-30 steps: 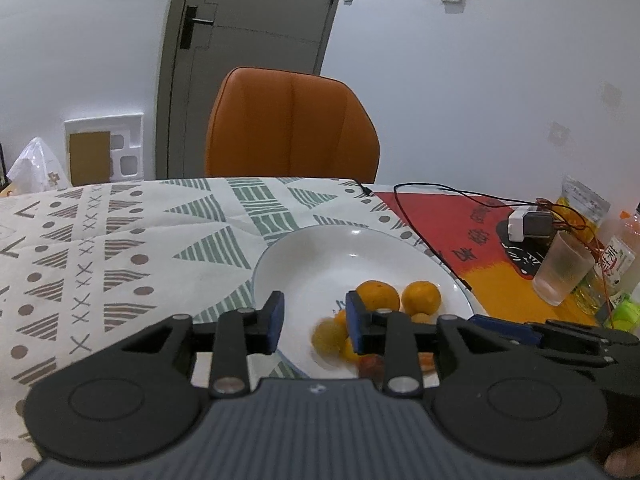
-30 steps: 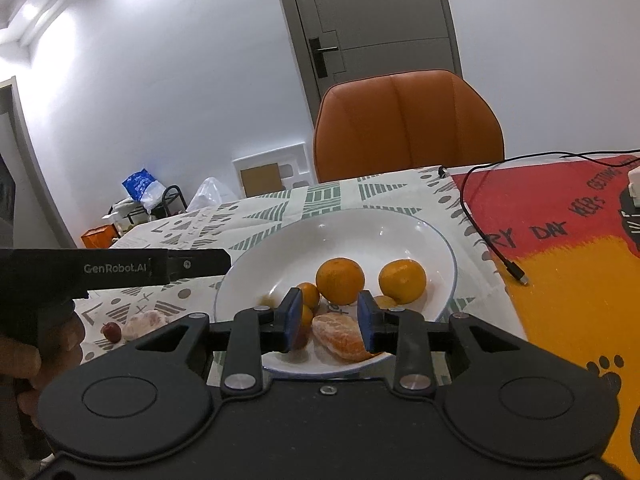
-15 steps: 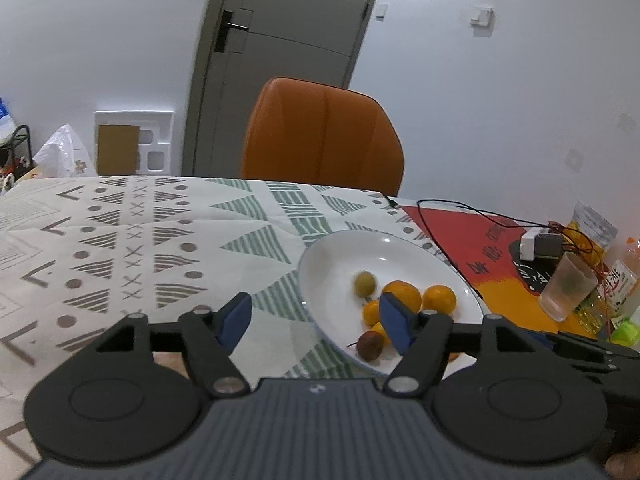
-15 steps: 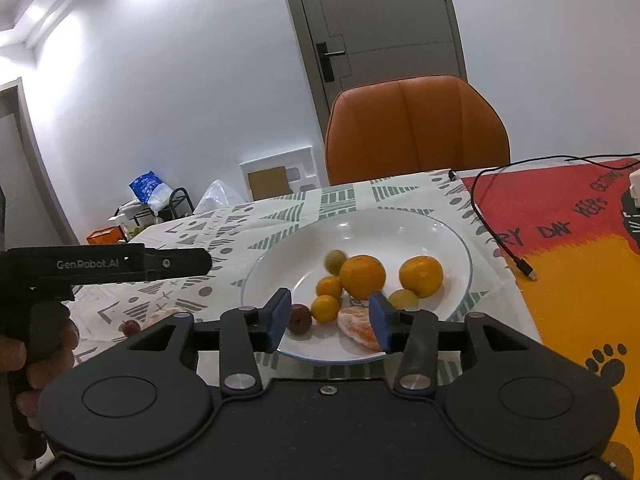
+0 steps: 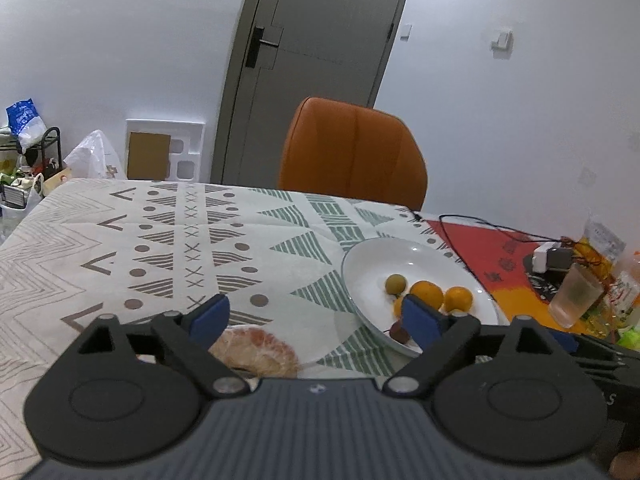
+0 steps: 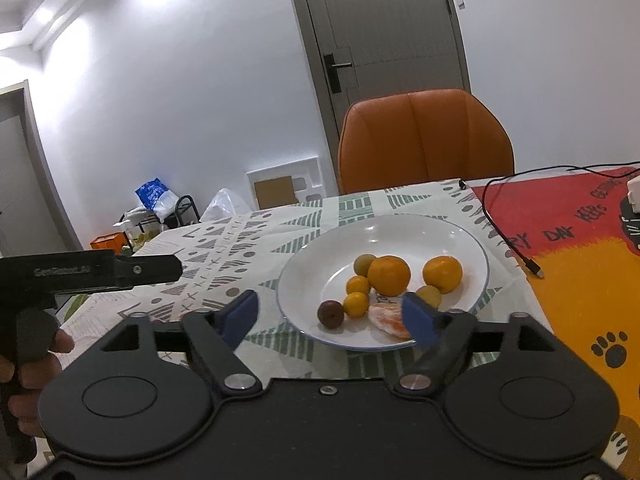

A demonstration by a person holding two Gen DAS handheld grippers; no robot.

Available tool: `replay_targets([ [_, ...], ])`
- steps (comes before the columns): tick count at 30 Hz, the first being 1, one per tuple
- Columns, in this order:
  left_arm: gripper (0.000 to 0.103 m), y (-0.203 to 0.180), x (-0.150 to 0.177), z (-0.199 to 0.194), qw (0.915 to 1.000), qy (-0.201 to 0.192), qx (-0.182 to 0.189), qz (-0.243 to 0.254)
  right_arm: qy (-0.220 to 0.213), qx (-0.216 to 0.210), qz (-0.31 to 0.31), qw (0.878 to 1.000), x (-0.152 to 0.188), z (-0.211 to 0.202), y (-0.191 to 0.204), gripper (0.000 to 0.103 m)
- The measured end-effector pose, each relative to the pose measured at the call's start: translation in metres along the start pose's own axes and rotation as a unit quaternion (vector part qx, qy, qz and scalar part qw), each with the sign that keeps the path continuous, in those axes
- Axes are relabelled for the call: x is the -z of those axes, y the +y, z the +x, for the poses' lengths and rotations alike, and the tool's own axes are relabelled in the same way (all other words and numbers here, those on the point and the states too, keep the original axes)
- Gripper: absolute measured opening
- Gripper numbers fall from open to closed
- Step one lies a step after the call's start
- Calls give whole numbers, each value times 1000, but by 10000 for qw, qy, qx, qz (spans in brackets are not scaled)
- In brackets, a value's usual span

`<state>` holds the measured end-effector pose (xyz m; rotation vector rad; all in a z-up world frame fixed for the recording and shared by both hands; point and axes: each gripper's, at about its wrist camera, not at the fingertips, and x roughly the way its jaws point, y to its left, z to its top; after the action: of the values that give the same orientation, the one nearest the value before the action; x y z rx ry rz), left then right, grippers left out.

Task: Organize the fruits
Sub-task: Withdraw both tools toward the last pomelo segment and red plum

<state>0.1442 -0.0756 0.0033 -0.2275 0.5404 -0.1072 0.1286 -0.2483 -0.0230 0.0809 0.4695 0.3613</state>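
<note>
In the right wrist view the white plate (image 6: 460,236) sat at the centre of the frame on the patterned tablecloth (image 6: 224,256). It held two large oranges (image 6: 389,275), two small oranges (image 6: 357,284), two greenish fruits (image 6: 365,264), a dark red fruit (image 6: 330,313) and a peeled orange (image 6: 386,317) near its lower rim. The right gripper (image 6: 330,316) filled the bottom of the frame, its jaws opening wide with nothing pressed between the blue pads (image 6: 239,315); the plate's near edge showed in the gap beyond them. At the left edge a hand (image 6: 36,364) gripped the black handle of the other tool.

In the left wrist view the plate (image 5: 368,264) lay right of centre. A second peeled fruit (image 5: 256,350) rested on the tablecloth (image 5: 120,248) left of the plate, low in the frame, just beyond the left pad. The left gripper (image 5: 316,318) was likewise opening wide and gripped nothing. A plastic cup (image 5: 574,300) stood at the right on the red-and-orange mat (image 5: 480,240). An orange chair (image 5: 352,152) stood behind the table in the upper middle.
</note>
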Motion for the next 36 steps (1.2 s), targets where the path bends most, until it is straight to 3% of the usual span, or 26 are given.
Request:
replay_targets([
  [8, 95, 7, 3, -28, 9999, -143, -88, -19, -141, -49, 15, 9999, 1, -15, 15, 103],
  [24, 98, 28, 15, -81, 9985, -274, -442, -178, -101, -217, -1, 9997, 5, -38, 41, 103],
  [36, 100, 48, 19, -87, 9964, -197, -754, -341, 49, -362, 44, 9993, 6, -32, 51, 103],
])
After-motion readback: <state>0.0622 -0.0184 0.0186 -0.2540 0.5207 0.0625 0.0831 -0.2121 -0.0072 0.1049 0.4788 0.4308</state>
